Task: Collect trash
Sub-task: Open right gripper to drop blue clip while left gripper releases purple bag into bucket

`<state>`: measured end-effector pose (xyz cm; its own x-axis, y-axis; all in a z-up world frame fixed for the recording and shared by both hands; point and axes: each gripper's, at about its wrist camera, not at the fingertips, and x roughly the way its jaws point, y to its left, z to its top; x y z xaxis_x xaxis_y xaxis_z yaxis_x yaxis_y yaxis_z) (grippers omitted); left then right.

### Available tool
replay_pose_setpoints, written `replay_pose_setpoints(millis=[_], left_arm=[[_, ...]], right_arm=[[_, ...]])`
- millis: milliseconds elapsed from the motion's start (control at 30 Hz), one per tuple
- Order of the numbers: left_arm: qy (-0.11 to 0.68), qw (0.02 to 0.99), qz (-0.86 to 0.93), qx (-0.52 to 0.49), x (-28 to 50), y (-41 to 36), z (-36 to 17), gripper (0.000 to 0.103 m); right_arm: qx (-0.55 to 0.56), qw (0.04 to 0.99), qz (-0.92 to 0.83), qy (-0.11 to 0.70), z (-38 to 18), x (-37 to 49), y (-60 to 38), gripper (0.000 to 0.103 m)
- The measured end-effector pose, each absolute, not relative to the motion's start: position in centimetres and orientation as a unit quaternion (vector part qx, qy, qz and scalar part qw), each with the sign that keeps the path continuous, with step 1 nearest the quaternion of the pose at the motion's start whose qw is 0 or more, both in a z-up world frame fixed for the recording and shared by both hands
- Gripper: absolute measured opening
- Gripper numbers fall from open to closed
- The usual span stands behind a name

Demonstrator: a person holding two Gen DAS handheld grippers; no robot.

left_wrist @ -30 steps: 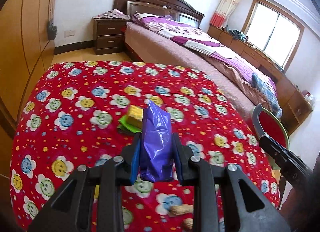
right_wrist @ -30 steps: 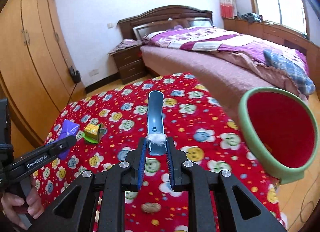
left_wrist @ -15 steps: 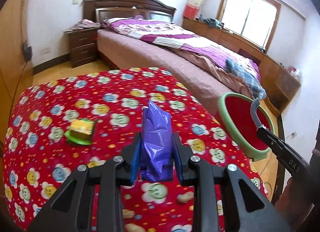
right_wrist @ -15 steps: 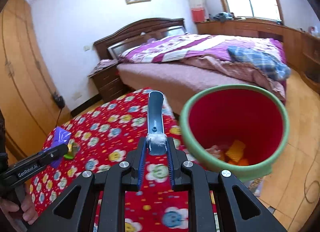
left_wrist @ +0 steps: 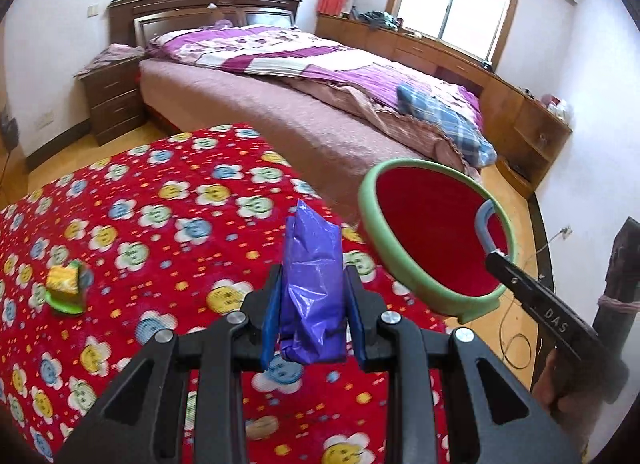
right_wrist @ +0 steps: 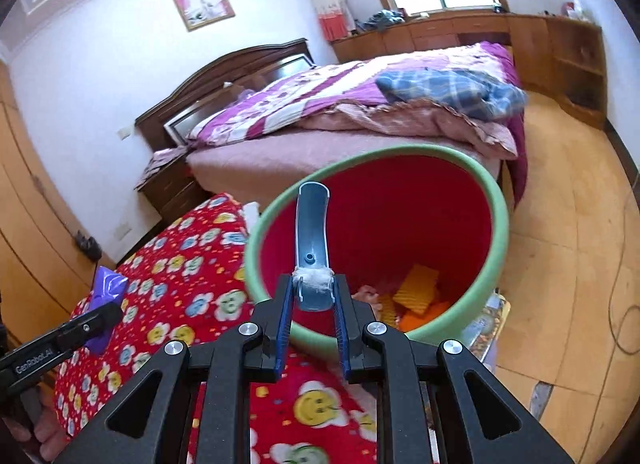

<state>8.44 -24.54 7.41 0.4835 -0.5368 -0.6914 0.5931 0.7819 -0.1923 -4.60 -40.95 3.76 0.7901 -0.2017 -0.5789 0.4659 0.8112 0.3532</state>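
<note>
- Carrying a purple wrapper (left_wrist: 312, 292), clamped in the left gripper (left_wrist: 312, 304) at lower centre, toward the bin (left_wrist: 404, 264) at right.
- Right gripper (right_wrist: 314, 304) is clamped on a blue-grey curved piece (right_wrist: 312, 248), poised over the bin (right_wrist: 496, 223) mouth.
- Next, likely: bring both above the opening and release.
- A green-yellow scrap (left_wrist: 66, 290) waits on the surface (left_wrist: 160, 223) at left.

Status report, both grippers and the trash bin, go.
Left gripper shut on purple wrapper. Right gripper shut on blue handle piece. Bin ahead, unobstructed.
</note>
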Motion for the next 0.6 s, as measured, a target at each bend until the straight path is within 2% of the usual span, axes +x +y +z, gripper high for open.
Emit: replay_pose_setpoints(millis=[600], left_arm=[[0.382, 0.837, -0.386, 0.072, 7.7, -32.1, 6.2, 0.029]], right_arm=[[0.271, 0.902, -0.217, 0.256, 2.4, -6.5, -45.0, 0.024]])
